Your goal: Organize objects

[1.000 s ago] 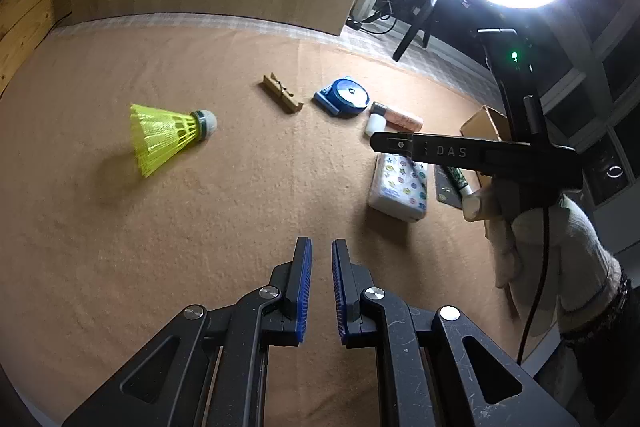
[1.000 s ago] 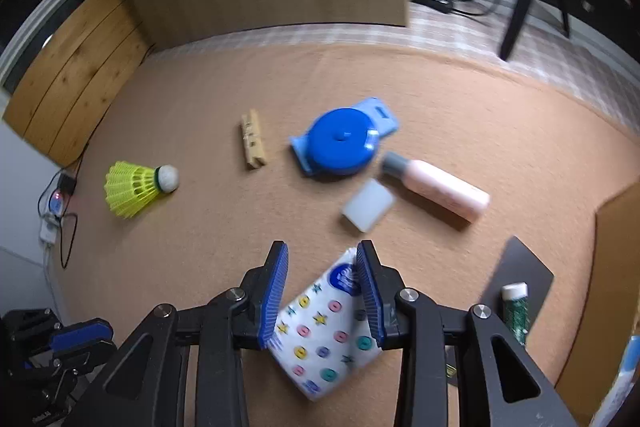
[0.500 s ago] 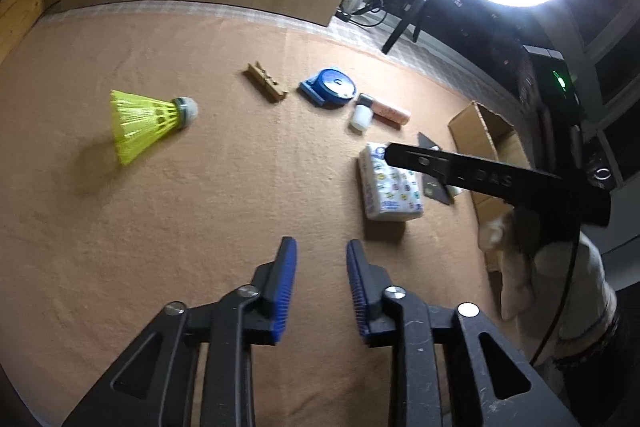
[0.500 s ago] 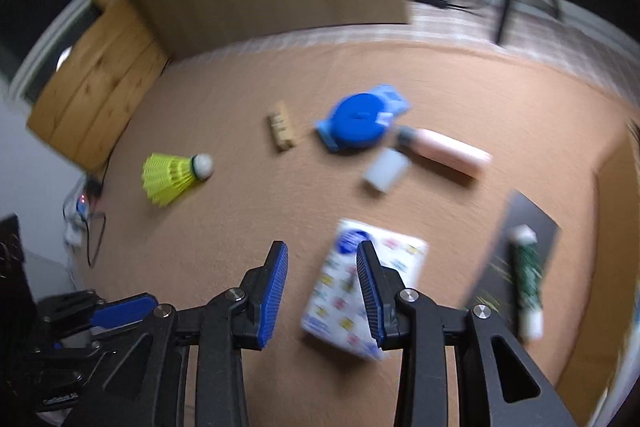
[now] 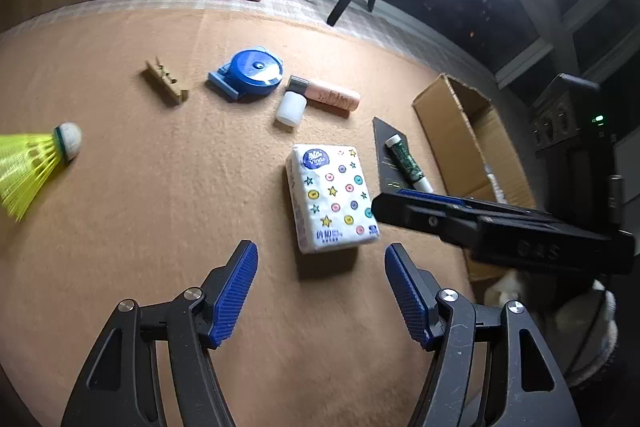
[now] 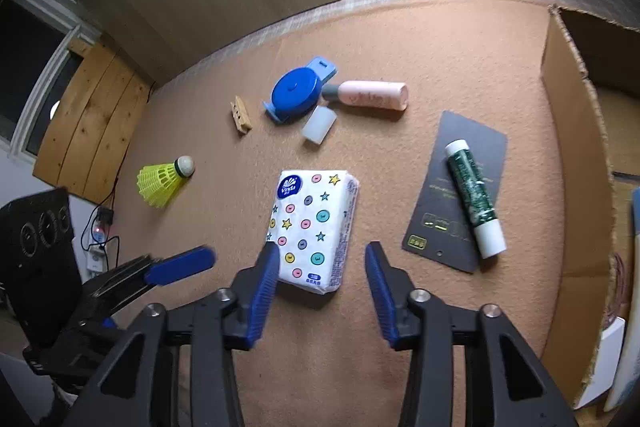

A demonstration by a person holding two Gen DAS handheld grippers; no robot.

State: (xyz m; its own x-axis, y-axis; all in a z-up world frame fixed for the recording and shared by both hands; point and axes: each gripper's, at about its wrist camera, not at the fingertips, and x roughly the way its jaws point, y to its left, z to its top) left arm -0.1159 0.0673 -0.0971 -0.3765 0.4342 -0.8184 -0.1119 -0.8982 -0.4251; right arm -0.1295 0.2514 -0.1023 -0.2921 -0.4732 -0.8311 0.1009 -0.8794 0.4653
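Note:
A white tissue pack [image 5: 330,197] [image 6: 312,223] printed with buttons and stars lies flat on the tan carpet. My right gripper [image 6: 320,251] hangs just over its near end, jaws opening. The left pad overlaps the pack's edge in the picture and the right pad stands apart from it. In the left wrist view the right gripper [image 5: 396,201] shows side-on, beside the pack. My left gripper [image 5: 321,257] is just short of the pack's near end, jaws opening wide with nothing between them. It also shows blurred in the right wrist view, where the left gripper [image 6: 180,263] sits at the lower left.
Left of the pack lies a yellow shuttlecock [image 6: 162,181]. Beyond it are a wooden clothespin [image 6: 241,115], a blue tape measure [image 6: 296,95], a pink tube [image 6: 372,95] and a white cap [image 6: 319,125]. A green tube [image 6: 474,199] rests on a black card [image 6: 456,155]. A cardboard box [image 6: 572,147] stands open at the right.
The right gripper held the tissue pack tilted; it has set it flat on the carpet and parted its jaws. The left gripper went from shut to wide and moved toward the pack.

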